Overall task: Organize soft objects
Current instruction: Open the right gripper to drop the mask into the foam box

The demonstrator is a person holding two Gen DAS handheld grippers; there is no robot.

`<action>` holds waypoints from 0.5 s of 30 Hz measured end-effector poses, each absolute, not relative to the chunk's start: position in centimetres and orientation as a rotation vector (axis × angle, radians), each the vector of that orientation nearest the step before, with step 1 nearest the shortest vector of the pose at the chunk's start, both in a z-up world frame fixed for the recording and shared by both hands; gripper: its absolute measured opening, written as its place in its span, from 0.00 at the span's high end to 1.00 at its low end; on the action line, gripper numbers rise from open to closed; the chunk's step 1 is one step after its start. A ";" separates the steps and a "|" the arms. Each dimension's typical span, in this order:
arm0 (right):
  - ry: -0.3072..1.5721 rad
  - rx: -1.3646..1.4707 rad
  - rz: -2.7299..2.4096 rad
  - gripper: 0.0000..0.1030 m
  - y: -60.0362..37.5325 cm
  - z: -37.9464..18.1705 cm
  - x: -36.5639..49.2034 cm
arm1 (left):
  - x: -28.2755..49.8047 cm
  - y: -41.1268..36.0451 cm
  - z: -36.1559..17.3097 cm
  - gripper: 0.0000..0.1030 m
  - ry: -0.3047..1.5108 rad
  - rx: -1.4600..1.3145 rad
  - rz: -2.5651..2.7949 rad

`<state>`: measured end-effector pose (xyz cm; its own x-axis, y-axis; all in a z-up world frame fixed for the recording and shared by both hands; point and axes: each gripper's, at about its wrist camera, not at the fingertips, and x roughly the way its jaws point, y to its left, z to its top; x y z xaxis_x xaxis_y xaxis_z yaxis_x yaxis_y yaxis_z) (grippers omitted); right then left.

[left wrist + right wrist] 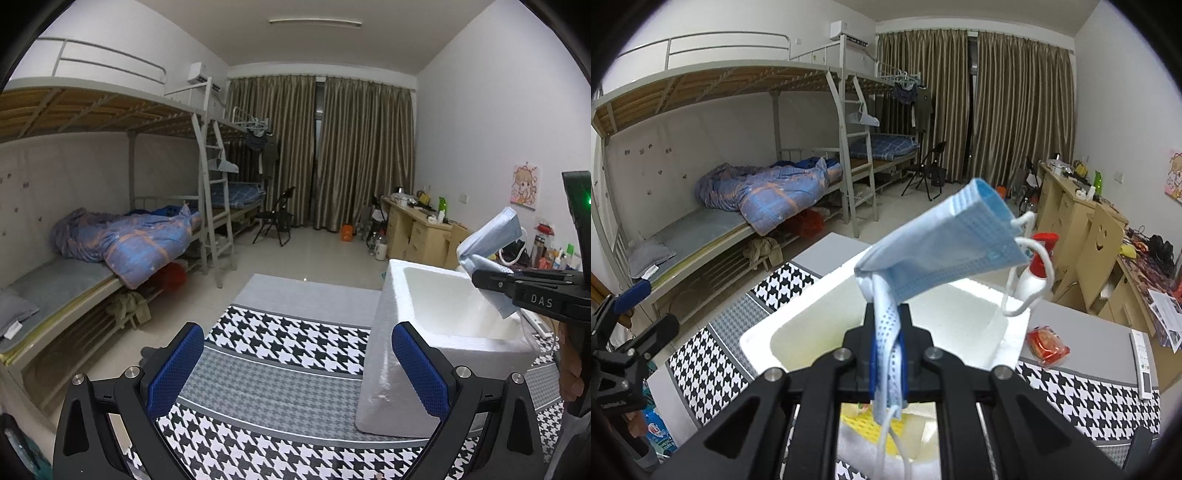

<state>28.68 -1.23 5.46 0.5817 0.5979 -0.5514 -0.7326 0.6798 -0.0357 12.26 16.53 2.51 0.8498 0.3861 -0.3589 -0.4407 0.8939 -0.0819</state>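
My right gripper (pixel 886 328) is shut on a blue face mask (pixel 938 254) and holds it over the open white foam box (pixel 757 338). The mask sticks up past the jaws and its white ear loops hang down. A yellow cloth (pixel 866 424) lies inside the box under the gripper. In the left wrist view the right gripper (pixel 480 277) and the mask (pixel 491 240) show above the foam box (pixel 391 332). My left gripper (pixel 295 365) is open and empty, left of the box over the houndstooth cloth (pixel 273 373).
A red packet (pixel 1047 343), a white spray bottle with a red trigger (pixel 1034 273) and a remote (pixel 1143 365) lie on the table right of the box. Bunk beds (pixel 110 236) stand at the left. Desks (pixel 413 229) line the right wall.
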 end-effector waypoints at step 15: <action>0.583 -0.315 0.778 0.31 -0.8 4.9 29.1 | 13.2 17.4 1.9 0.01 0.359 -0.167 0.421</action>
